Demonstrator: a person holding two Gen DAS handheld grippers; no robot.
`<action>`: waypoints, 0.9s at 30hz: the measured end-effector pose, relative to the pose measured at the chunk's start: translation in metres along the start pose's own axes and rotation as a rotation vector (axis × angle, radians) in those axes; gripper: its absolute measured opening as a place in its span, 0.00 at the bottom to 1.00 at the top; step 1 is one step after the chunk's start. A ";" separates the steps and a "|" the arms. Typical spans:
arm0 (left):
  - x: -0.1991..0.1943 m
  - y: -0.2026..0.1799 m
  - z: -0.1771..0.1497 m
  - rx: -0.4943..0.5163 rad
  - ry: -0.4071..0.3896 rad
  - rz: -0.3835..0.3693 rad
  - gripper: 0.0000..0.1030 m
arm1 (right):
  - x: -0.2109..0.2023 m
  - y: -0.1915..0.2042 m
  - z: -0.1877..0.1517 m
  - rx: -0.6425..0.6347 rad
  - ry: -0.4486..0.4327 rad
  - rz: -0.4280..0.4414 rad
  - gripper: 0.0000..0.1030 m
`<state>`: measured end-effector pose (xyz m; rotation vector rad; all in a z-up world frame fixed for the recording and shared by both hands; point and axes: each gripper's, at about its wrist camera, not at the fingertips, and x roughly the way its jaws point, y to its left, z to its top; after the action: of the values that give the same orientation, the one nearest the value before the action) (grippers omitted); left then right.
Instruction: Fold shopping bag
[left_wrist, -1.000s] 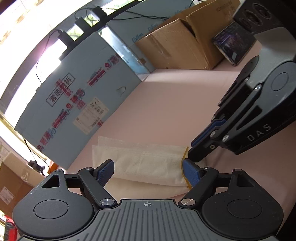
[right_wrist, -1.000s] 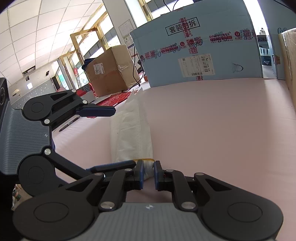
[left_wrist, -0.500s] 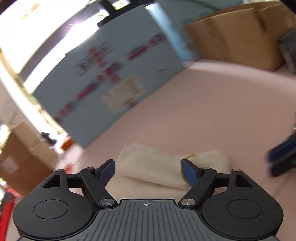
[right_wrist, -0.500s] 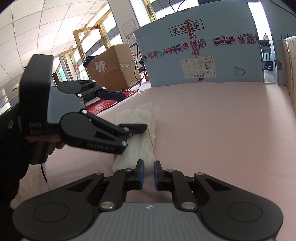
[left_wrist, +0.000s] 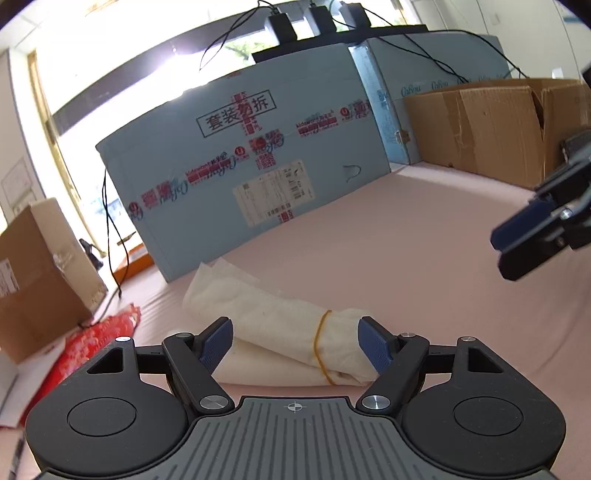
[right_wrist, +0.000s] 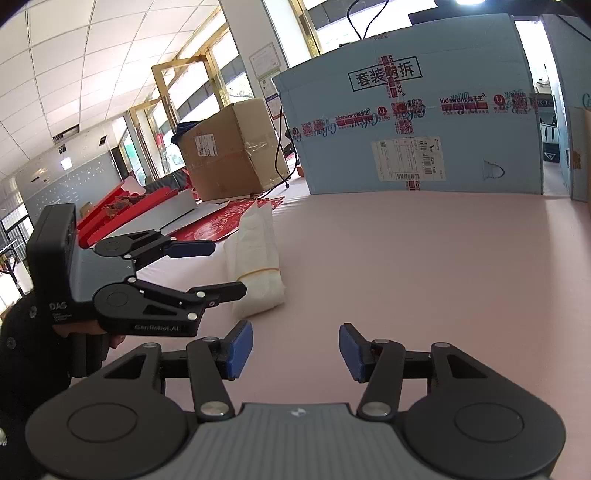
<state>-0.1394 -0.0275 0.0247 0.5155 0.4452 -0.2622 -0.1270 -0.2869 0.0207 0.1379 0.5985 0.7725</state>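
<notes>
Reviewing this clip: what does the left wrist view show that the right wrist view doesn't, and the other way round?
Only the left wrist view: the open brown box at the right, and black adapters with cables on top of the blue box.

Only the right wrist view: the ceiling, a gold door frame, and the hand holding the left gripper.

Both: the folded white bag with a yellow rubber band around it, the pink table, the blue box, and the right gripper, its jaws opening with nothing between them.
</notes>
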 end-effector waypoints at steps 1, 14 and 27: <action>0.004 0.002 -0.003 -0.009 0.011 -0.005 0.75 | 0.008 -0.001 0.007 0.010 0.002 0.007 0.58; 0.003 0.084 -0.038 -0.420 0.056 -0.134 0.79 | 0.178 0.008 0.075 0.153 0.183 0.244 0.38; -0.007 0.044 -0.019 -0.250 -0.053 -0.465 0.78 | 0.095 -0.001 0.051 0.199 0.232 0.179 0.18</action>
<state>-0.1365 0.0208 0.0314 0.1535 0.5352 -0.6567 -0.0448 -0.2169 0.0187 0.2898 0.8926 0.9084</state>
